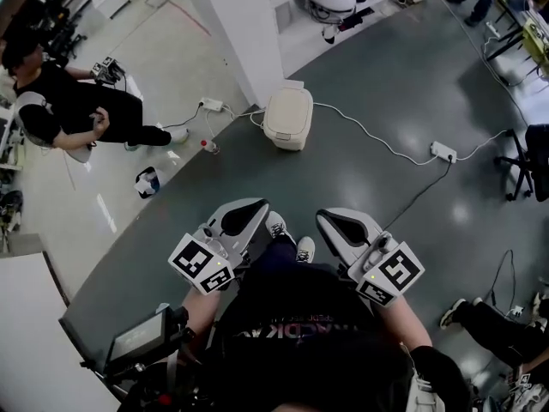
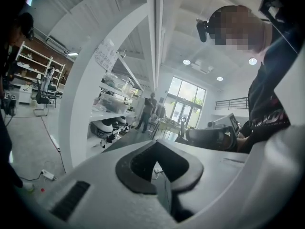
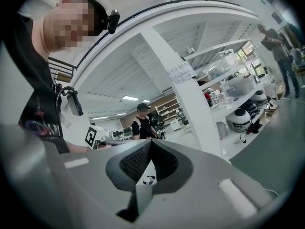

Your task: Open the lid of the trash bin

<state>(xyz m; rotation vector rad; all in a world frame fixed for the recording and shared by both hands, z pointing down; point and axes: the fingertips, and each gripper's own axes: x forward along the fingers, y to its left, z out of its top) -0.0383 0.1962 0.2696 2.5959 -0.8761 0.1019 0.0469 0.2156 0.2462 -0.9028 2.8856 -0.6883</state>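
The trash bin [image 1: 287, 117] is a small cream box with a rounded lid that lies down flat; it stands on the grey floor beside a white pillar [image 1: 240, 33]. Both grippers are held close to the person's body, well short of the bin and pointing toward it. My left gripper [image 1: 257, 202] has its jaws together with nothing between them, and its own view shows the tips meeting [image 2: 155, 142]. My right gripper [image 1: 324, 215] is also shut and empty, with its tips touching [image 3: 150, 141]. The bin shows in neither gripper view.
A white cable [image 1: 369, 131] runs from the bin to a power strip [image 1: 443, 152], and another strip [image 1: 211, 105] lies left of the pillar. A person [image 1: 77, 110] sits on the floor at far left. A small bottle [image 1: 207, 146], a chair [image 1: 525, 166] and someone's legs [image 1: 489, 320] are nearby.
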